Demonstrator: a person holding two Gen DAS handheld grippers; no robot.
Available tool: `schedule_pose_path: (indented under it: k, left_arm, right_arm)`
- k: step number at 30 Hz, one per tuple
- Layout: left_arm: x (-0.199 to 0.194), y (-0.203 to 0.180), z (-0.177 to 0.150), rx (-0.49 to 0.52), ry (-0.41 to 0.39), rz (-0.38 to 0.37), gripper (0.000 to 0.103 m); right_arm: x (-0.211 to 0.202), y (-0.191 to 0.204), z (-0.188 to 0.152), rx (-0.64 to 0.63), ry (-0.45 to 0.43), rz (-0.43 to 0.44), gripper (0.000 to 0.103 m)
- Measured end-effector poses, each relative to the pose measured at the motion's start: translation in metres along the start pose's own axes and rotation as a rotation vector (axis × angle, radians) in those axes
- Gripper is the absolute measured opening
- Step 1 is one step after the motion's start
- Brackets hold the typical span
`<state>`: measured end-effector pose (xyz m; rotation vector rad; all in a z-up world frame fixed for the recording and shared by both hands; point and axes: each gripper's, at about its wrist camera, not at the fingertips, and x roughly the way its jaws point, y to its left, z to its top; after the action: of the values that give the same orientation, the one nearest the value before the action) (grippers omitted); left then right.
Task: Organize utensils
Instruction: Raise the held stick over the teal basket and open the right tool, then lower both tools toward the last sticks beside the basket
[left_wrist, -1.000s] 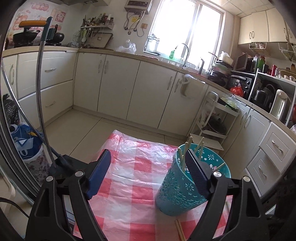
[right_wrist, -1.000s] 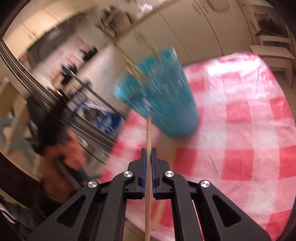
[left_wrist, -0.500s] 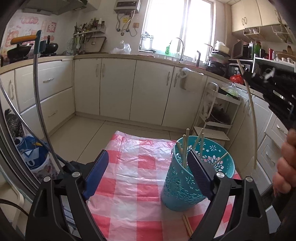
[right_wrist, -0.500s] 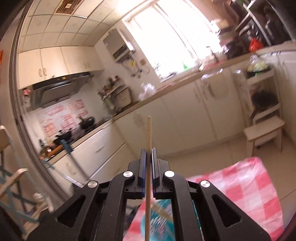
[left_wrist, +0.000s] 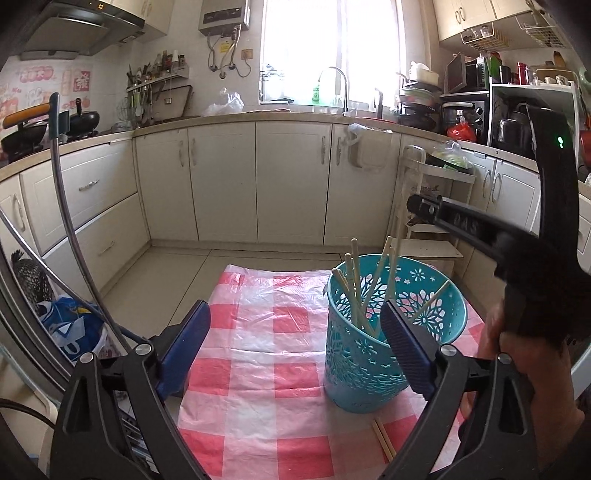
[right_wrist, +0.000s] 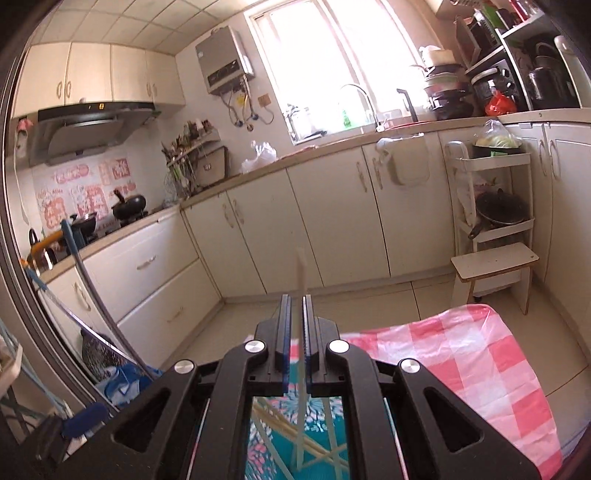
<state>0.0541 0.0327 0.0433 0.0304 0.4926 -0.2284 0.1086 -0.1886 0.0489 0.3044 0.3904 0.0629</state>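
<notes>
Left gripper gapes wide, empty, low in frame over a checked cloth. A teal basket of chopsticks stands lower right. Right gripper, above the basket, has parted slightly; a blurred chopstick sits loose between its pads.

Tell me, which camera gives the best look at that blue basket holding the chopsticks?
The left wrist view. There the teal basket stands whole on the checked cloth, rim, cut-out wall and chopsticks all visible. The right wrist view catches only a patch of the basket from above, through gaps in the gripper's frame.
</notes>
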Motion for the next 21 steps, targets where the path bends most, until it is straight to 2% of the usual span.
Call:
schedule_pose_path:
  k: [2,6,8,10,12,13,15,18,21]
  left_arm:
    - [0.001,0.0,-0.001,0.0,0.002,0.0,0.09]
    - [0.0,-0.002,-0.002,0.004,0.002,-0.002,0.091]
    - [-0.001,-0.003,-0.003,0.006,0.002,-0.004,0.091]
    - [0.0,-0.005,-0.004,0.01,0.007,-0.007,0.092]
    - [0.0,-0.007,-0.007,0.016,0.015,-0.01,0.092]
    - [0.001,-0.008,-0.008,0.017,0.018,-0.011,0.092]
    - [0.003,-0.01,-0.012,0.02,0.032,-0.014,0.093]
    - [0.008,-0.013,-0.017,0.028,0.049,-0.014,0.093]
    - [0.012,-0.015,-0.018,0.037,0.054,-0.009,0.093]
  right_arm:
    - [-0.01,0.001,-0.006,-0.015,0.025,0.003,0.014]
    - [-0.055,0.001,-0.017,-0.055,0.02,0.011,0.024]
    - [-0.079,-0.004,-0.033,-0.072,0.037,0.009,0.026]
    - [-0.092,-0.013,-0.061,-0.095,0.091,-0.016,0.026]
    - [-0.091,-0.025,-0.09,-0.094,0.164,-0.062,0.026]
    - [-0.084,-0.034,-0.104,-0.063,0.236,-0.09,0.026]
    - [-0.072,-0.05,-0.119,0.022,0.331,-0.067,0.025]
    - [-0.064,-0.055,-0.128,-0.003,0.372,-0.089,0.025]
    - [-0.062,-0.058,-0.129,0.019,0.391,-0.066,0.025]
